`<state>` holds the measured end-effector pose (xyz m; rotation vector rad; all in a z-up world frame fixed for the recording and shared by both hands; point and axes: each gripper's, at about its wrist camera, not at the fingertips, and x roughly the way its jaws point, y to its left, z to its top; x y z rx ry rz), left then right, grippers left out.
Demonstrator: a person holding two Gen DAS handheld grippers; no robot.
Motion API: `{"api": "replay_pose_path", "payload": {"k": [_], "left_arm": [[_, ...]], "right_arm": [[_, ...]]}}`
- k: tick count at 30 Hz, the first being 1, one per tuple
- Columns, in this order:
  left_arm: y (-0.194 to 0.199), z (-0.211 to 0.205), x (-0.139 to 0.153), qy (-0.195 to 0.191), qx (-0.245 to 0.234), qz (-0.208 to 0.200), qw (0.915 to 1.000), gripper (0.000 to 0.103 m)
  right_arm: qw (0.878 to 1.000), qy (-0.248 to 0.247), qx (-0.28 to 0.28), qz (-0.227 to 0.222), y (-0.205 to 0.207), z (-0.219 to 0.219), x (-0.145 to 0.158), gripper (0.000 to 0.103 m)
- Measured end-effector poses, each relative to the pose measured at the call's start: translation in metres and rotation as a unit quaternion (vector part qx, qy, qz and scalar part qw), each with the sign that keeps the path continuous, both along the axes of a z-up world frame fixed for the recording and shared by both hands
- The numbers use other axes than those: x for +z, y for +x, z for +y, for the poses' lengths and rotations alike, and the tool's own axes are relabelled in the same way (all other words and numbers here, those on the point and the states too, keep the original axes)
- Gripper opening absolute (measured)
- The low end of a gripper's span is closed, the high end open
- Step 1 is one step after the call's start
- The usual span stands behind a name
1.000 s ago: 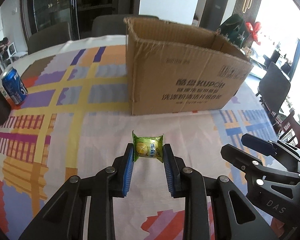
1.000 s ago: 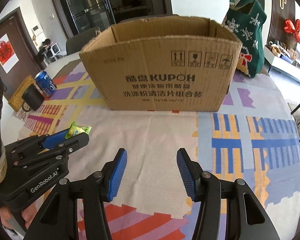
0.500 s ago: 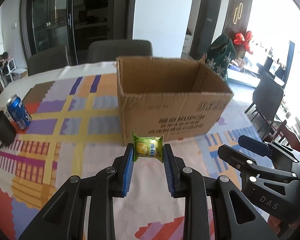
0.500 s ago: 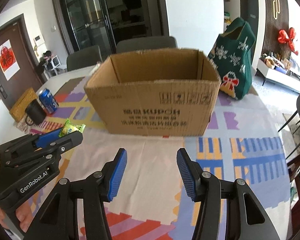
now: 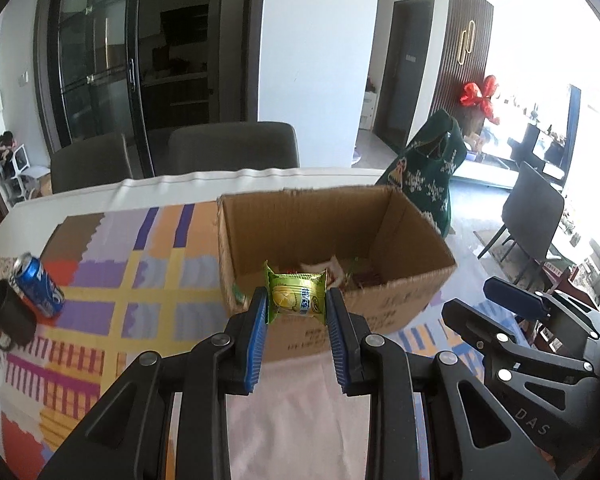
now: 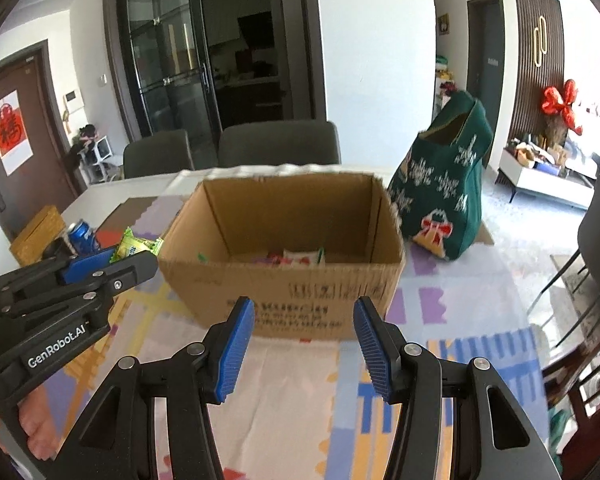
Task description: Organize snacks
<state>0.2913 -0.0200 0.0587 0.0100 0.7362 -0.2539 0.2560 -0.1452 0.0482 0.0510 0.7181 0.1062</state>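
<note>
- The big cardboard box (image 5: 332,240) sits on the table (image 5: 100,280) with snacks inside.
- The right gripper (image 6: 304,336) is held up before the box, jaws wide apart, holding nothing.
- The left gripper (image 5: 296,312) squeezes the small green snack pack (image 5: 296,298), up near the box's front edge.

We count one open brown cardboard box (image 5: 416,248), one green foil snack packet (image 5: 296,298) clamped between blue pads, several wrappers inside the box, too jumbled to number, one blue drink can (image 5: 38,290), one black mug (image 5: 8,318), one green knitted bag (image 6: 446,196), and two black grippers.
</note>
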Motion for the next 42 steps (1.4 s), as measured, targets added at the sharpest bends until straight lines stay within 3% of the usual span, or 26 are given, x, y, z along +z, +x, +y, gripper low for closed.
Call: {"api": "replay_pose_path", "payload": {"k": [14,16,20,34,36,42], "left_arm": [[0.058,-0.017,0.003,0.017,0.0,0.013,0.9998,0.031],[0.063,-0.019,0.002,0.024,0.004,0.014,0.9996,0.033],[0.067,-0.023,0.0,0.044,0.008,0.013,0.9989,0.05],[0.01,-0.007,0.008,0.049,0.028,-0.017,0.9983,0.072],[-0.003,-0.005,0.008,0.055,0.031,-0.025,0.9977,0.074],[-0.041,0.0,0.013,0.059,0.039,-0.051,0.9962,0.08]], "right_arm": [[1.0,-0.012,-0.017,-0.011,0.042,-0.014,0.02,0.053],[1.0,-0.016,-0.018,-0.011,0.045,-0.013,0.02,0.053],[1.0,-0.02,-0.021,-0.006,0.051,-0.016,0.018,0.053],[1.0,-0.007,-0.011,-0.008,0.029,-0.018,0.016,0.053],[1.0,-0.007,-0.008,-0.01,0.021,-0.016,0.017,0.06],[1.0,-0.012,-0.005,-0.027,-0.009,-0.014,0.022,0.063]]}}
